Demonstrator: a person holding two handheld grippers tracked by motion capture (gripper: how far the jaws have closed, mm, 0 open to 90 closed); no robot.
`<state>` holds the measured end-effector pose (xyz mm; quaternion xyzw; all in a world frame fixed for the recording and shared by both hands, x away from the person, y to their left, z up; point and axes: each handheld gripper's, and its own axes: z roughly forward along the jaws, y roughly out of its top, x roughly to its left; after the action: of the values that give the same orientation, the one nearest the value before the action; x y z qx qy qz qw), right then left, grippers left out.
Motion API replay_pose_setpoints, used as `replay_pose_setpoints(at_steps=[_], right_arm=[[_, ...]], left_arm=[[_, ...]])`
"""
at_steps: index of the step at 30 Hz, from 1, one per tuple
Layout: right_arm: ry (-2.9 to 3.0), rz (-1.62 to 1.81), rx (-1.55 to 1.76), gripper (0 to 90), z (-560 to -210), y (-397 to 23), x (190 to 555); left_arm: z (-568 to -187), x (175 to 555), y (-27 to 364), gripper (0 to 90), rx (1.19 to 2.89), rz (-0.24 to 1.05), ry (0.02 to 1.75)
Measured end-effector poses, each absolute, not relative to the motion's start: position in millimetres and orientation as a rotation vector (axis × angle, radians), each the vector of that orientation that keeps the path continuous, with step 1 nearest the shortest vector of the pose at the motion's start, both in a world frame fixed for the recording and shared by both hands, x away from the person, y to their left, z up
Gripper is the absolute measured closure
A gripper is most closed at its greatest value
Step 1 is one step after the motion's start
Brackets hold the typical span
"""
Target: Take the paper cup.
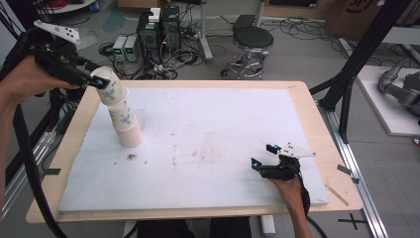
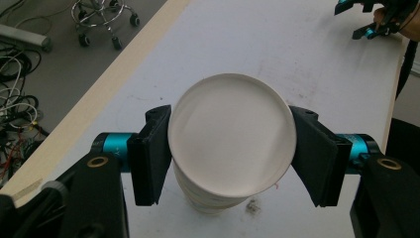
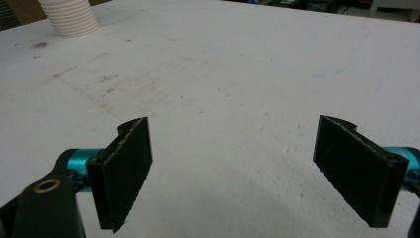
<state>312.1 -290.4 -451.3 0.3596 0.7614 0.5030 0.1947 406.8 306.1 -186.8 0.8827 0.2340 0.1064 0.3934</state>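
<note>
Looking down from the high view, I note one rectangular wooden table point(image 1: 317, 129) carrying one white, matte, scuffed board point(image 1: 213, 129); the floor behind holds one round black stool point(image 1: 252, 38) and tangled cables, which the right gripper view leaves out.

One stack of paper cups point(image 1: 130, 130) stands near the board's far left corner. Its base is ribbed by many nested rims, too fine for me to count; the right gripper view shows that ribbing point(image 3: 69, 17) clearly. Two upper cups carry a bluish printed motif in the high view.

My left gripper point(image 1: 101, 82) is clenched on the top paper cup point(image 1: 113, 89), tilted and raised off the stack yet partly nested in it. The left gripper view looks straight onto its smooth, round white end point(image 2: 230, 131), both black pads pressing its sides, the stack below.

My right gripper point(image 1: 265, 157) rests at the board's near right, well apart from the cups, jaws released with bare board between them; its ridged black pads point(image 3: 126, 168) grasp nothing.
</note>
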Motion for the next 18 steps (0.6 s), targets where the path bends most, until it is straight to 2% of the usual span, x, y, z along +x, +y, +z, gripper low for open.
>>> replay_pose_setpoints(at_steps=[9, 18], right_arm=[[2.13, 1.414, 0.998, 15.1, -451.2, -290.4, 310.6], [2.127, 1.426, 0.997, 15.1, -451.3, -291.4, 311.2]], left_arm=[[-197.9, 367.1, 280.3, 36.6, 2.154, 0.293, 0.496], [-236.0, 339.6, 237.9, 36.6, 2.052, 0.233, 0.416]])
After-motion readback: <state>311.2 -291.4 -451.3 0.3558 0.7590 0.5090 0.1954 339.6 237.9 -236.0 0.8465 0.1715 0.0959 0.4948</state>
